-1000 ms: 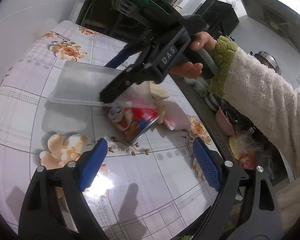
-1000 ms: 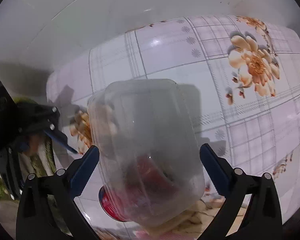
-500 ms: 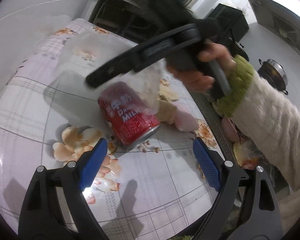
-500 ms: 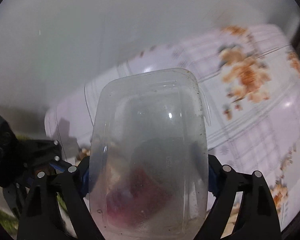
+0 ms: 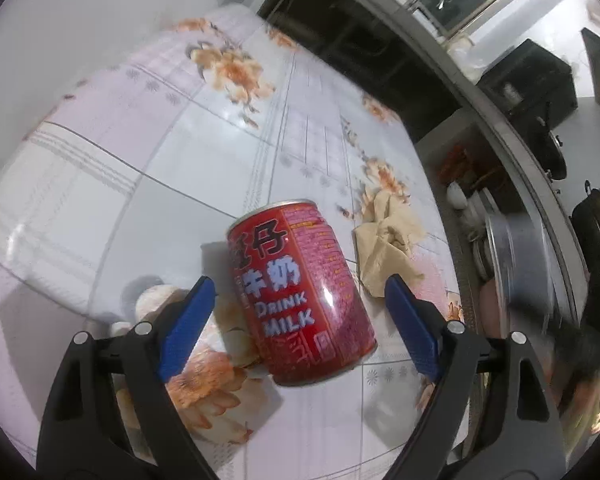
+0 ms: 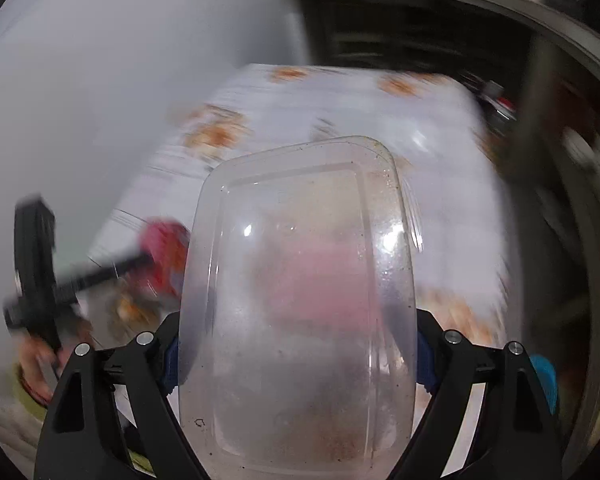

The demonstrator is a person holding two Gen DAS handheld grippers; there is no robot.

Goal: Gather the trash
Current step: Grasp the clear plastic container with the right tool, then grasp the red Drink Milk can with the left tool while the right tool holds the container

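Floral, grid-patterned tablecloth (image 5: 204, 168) covers a kitchen table, with dark shelving and cookware along its far and right sides. On the cloth lies a red drink can (image 5: 300, 292) lettered "DRINK MILK", between the spread blue pads of the left gripper (image 5: 300, 324), which touch nothing. A crumpled beige napkin (image 5: 386, 248) lies just right of the can. The right gripper (image 6: 296, 356) is clamped on a clear, crumb-flecked plastic container (image 6: 300, 300), raised above the table.
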